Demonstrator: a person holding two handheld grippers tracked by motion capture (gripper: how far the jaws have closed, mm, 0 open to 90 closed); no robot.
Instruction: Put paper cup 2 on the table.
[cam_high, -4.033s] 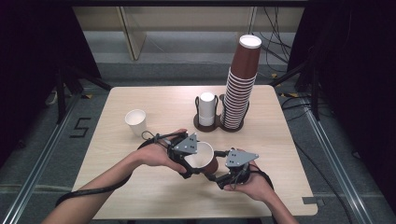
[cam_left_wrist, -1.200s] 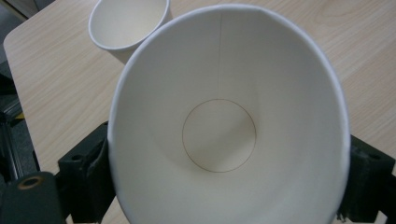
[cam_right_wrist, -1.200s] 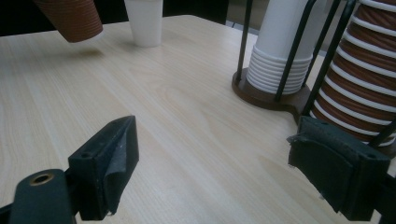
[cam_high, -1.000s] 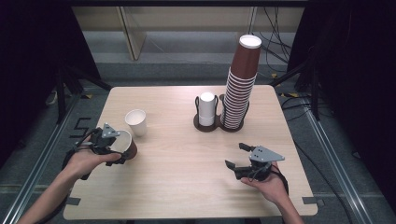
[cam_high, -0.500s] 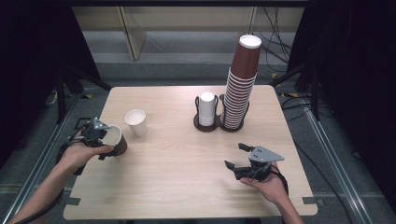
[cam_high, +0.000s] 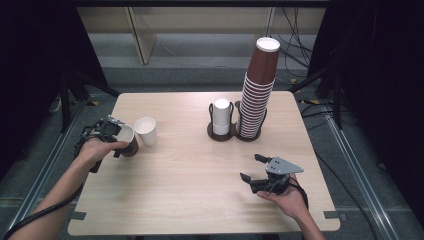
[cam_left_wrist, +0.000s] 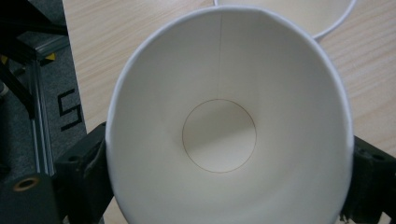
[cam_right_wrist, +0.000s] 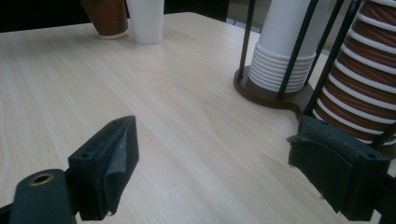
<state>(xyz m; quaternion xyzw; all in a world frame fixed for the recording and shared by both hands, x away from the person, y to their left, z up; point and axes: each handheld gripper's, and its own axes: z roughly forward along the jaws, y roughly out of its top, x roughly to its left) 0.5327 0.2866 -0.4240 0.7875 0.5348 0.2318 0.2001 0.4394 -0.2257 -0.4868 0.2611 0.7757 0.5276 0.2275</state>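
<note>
The left gripper (cam_high: 116, 134) sets the brown cup (cam_high: 127, 140) just beside the white cup (cam_high: 146, 131); its jaws have just been easing apart around it — next, lift clear; the right gripper (cam_high: 253, 169) waits open.

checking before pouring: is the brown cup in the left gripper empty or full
Empty. The left gripper view looks straight into the brown cup: bare white walls and bottom, nothing inside.

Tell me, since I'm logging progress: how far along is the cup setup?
Done: one white cup stands at the table's left. In hand: the left gripper clamps a brown cup beside it. Left: letting go. The right gripper is open, and the brown stack and white stack probably hold more.
</note>
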